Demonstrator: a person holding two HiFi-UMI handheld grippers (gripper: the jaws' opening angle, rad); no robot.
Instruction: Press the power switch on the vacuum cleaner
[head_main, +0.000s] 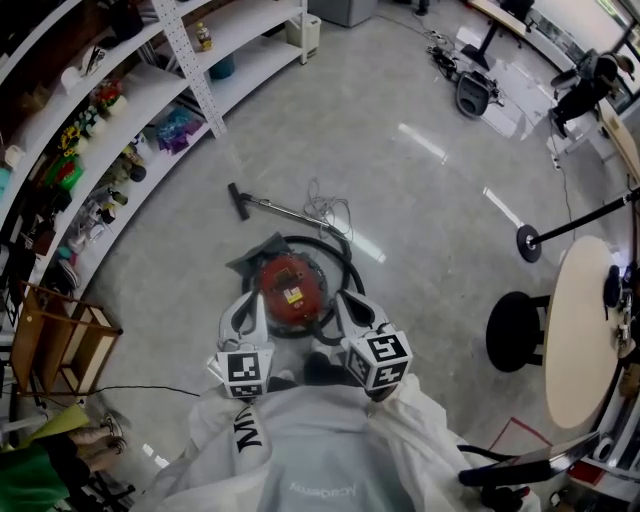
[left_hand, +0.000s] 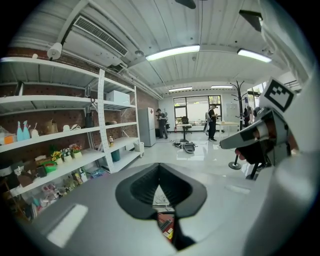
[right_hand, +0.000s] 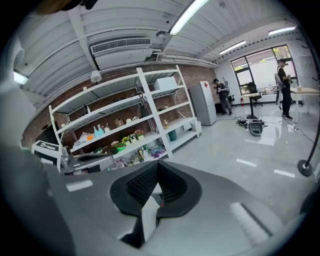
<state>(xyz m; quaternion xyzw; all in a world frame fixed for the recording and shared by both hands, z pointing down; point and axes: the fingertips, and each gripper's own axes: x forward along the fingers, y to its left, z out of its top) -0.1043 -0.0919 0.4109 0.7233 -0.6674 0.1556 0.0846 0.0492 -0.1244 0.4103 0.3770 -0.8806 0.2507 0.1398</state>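
A round red vacuum cleaner (head_main: 288, 288) sits on the grey floor just ahead of me, with its black hose (head_main: 340, 262) looped around it. Its metal wand (head_main: 280, 208) ends in a black floor nozzle (head_main: 238, 201) further out. My left gripper (head_main: 252, 303) hangs shut above the vacuum's left side, and my right gripper (head_main: 346, 300) hangs shut above its right side. Neither touches the vacuum. In the left gripper view a strip of the red vacuum (left_hand: 165, 223) shows through the gap below the left gripper (left_hand: 159, 171). The right gripper (right_hand: 156, 169) holds nothing.
White shelving (head_main: 150, 85) full of small items runs along the left. A wooden frame (head_main: 55, 340) stands at lower left. A black stool (head_main: 517, 330), a round table (head_main: 580, 330) and a stand base (head_main: 528, 243) are on the right. People stand far across the room.
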